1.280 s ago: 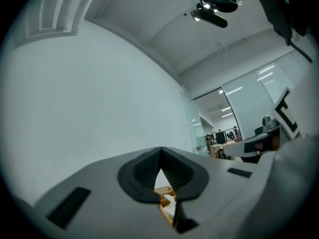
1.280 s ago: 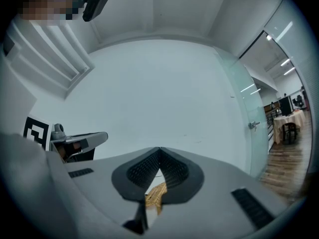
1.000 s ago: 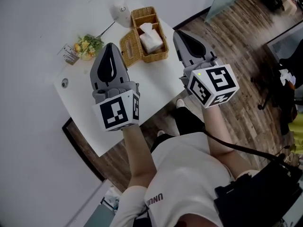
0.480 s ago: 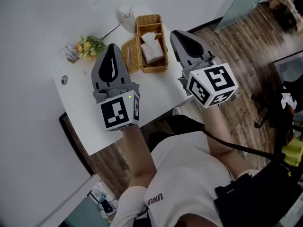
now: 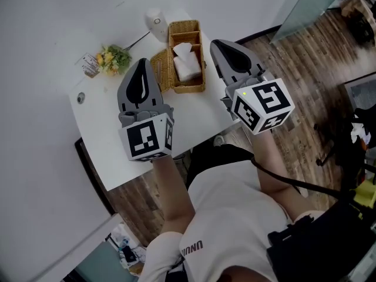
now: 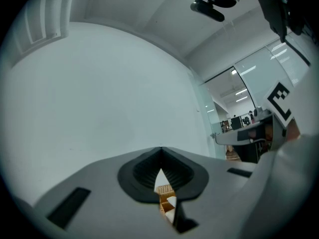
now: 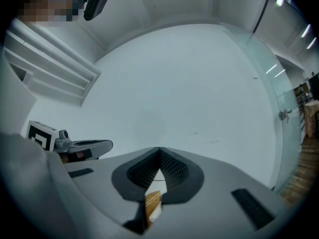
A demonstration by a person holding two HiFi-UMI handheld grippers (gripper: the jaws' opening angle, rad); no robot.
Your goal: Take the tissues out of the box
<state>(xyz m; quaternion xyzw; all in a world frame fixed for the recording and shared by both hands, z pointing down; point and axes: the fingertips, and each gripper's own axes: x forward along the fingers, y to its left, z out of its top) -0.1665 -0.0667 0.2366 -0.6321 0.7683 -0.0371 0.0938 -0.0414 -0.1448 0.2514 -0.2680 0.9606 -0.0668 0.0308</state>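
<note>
Flowers (image 5: 113, 58) and white device (image 5: 155, 21) stand near the tissue box (image 5: 187, 23); left tongs (image 5: 143, 61) and right tongs (image 5: 215, 42) clenched empty.

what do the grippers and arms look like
The left hand-held gripper and right hand-held gripper are grey tapered shells with black inner pads, each backed by a white cube with black square markers. The person wears a white short-sleeved T-shirt.

Office, glass partition (image 6: 225, 103), desks (image 6: 239, 121) beyond
</note>
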